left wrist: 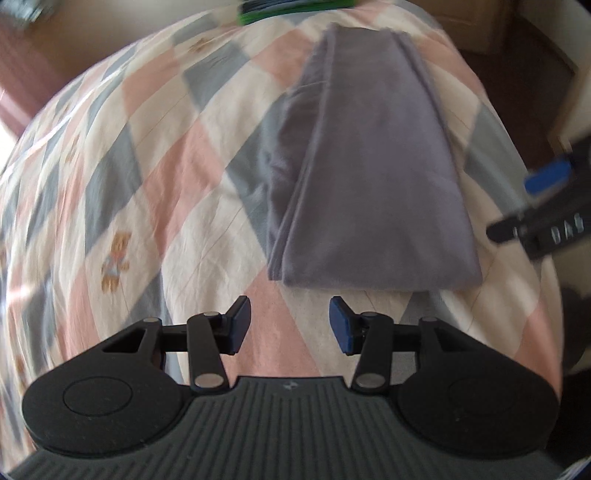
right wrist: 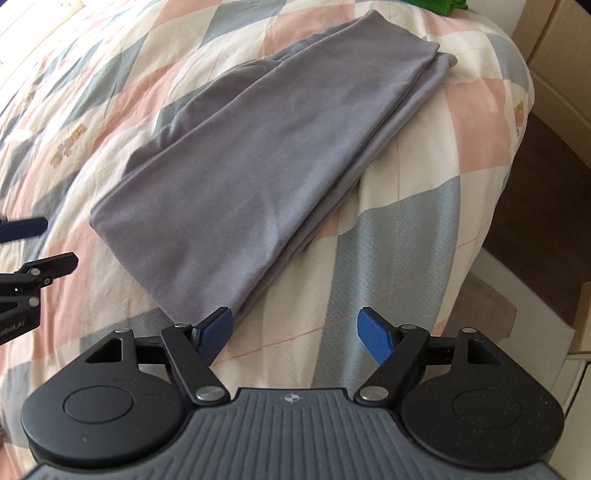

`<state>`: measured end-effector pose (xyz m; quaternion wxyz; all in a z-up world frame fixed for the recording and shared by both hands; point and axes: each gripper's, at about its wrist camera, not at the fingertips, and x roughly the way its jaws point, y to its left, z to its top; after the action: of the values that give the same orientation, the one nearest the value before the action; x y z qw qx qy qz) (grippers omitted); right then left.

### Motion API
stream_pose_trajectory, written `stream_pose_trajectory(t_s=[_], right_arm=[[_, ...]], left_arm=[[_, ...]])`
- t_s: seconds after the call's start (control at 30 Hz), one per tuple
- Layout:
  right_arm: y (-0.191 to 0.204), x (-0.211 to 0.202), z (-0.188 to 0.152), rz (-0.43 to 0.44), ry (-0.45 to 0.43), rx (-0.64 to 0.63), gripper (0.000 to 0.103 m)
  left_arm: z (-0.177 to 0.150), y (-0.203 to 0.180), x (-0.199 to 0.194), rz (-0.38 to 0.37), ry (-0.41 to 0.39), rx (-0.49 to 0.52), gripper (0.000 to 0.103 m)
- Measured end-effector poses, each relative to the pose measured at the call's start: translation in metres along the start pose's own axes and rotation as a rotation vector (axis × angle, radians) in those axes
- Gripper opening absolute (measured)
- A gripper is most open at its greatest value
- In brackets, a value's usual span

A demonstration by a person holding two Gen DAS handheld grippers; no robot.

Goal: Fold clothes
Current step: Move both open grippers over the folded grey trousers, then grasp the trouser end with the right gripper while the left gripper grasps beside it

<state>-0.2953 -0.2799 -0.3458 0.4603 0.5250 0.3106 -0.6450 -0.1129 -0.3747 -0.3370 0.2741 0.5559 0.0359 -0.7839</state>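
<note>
Grey garment [right wrist: 266,162] lies flat on the bed, folded lengthwise into a long strip with stacked layers showing along its right edge. It sits on the checked quilt [right wrist: 399,236] (pink, cream, grey-blue patches, small bear prints), near the bed's right edge.

Left claw [left wrist: 290,325]: jaws spread apart, nothing between them, hovering over the quilt just short of the strip's near end. Not touching cloth. Left wrist view is motion-blurred.

Right claw [right wrist: 295,332]: jaws also wide apart, empty. Its left pad [right wrist: 216,332] is at the strip's near corner; can't tell if it touches. Right pad is over bare quilt.

Each claw shows at the edge of the other's view. Green item [right wrist: 447,5] at the far end of the bed, too cropped to identify.
</note>
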Motion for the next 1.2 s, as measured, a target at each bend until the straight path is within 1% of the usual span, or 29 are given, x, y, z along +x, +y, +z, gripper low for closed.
stream_pose_trajectory(t_s=[0.07,0.13,0.2,0.23,0.27,0.37,0.43,0.5,0.53,0.6,0.7,0.8,0.83,0.87,0.9,0.93,0.97,1.03,1.1,1.2], right_arm=[[-0.002,0.002,-0.001,-0.001,0.006,0.001,0.077],[-0.004,0.001,-0.003,0.0,-0.008,0.0,0.077],[0.0,-0.003,-0.007,-0.002,-0.057,-0.048,0.077],[0.005,-0.006,-0.011,-0.004,-0.095,-0.095,0.077],[0.012,-0.009,-0.017,-0.004,-0.143,-0.168,0.077],[0.043,-0.016,-0.045,-0.006,-0.277,-0.465,0.077],[0.063,-0.012,-0.065,-0.019,-0.321,-0.649,0.078],[0.081,-0.001,-0.082,-0.067,-0.342,-0.798,0.077],[0.087,0.007,-0.089,-0.094,-0.348,-0.856,0.077],[0.096,0.022,-0.097,-0.135,-0.367,-0.931,0.071],[0.101,0.039,-0.104,-0.187,-0.401,-1.014,0.068],[0.101,0.053,-0.105,-0.235,-0.426,-1.07,0.066],[0.099,0.057,-0.103,-0.244,-0.43,-1.081,0.062],[0.097,0.059,-0.099,-0.245,-0.433,-1.087,0.054],[0.093,0.061,-0.094,-0.231,-0.43,-1.088,0.05],[0.088,0.06,-0.088,-0.191,-0.419,-1.078,0.04],[0.082,0.055,-0.08,-0.131,-0.409,-1.056,0.031],[0.065,0.039,-0.06,0.009,-0.384,-0.978,0.016],[0.042,0.024,-0.037,0.167,-0.349,-0.882,0.015],[-0.002,0.006,0.01,0.418,-0.271,-0.734,0.015]], left_arm=[[-0.003,-0.009,0.002,0.003,-0.01,0.106,0.043],[-0.006,-0.016,0.004,0.018,-0.031,0.208,0.043],[-0.012,-0.024,0.007,0.048,-0.064,0.333,0.043],[-0.016,-0.029,0.009,0.079,-0.089,0.413,0.043],[-0.021,-0.036,0.012,0.12,-0.117,0.511,0.044],[-0.041,-0.052,0.021,0.237,-0.214,0.81,0.046],[-0.055,-0.059,0.028,0.265,-0.263,0.977,0.048],[-0.067,-0.064,0.036,0.275,-0.304,1.108,0.049],[-0.071,-0.066,0.04,0.275,-0.317,1.156,0.05],[-0.076,-0.067,0.051,0.281,-0.33,1.217,0.052],[-0.079,-0.066,0.068,0.292,-0.342,1.264,0.052],[-0.082,-0.062,0.084,0.337,-0.37,1.341,0.051],[-0.082,-0.061,0.088,0.358,-0.377,1.362,0.048],[-0.081,-0.058,0.092,0.372,-0.378,1.379,0.04],[-0.081,-0.055,0.092,0.365,-0.372,1.388,0.033],[-0.078,-0.053,0.091,0.347,-0.361,1.379,0.025],[-0.073,-0.052,0.087,0.324,-0.353,1.358,0.021],[-0.058,-0.051,0.075,0.267,-0.335,1.306,0.019],[-0.03,-0.047,0.06,0.204,-0.294,1.183,0.019],[0.023,-0.038,0.039,0.11,-0.218,0.963,0.019]])
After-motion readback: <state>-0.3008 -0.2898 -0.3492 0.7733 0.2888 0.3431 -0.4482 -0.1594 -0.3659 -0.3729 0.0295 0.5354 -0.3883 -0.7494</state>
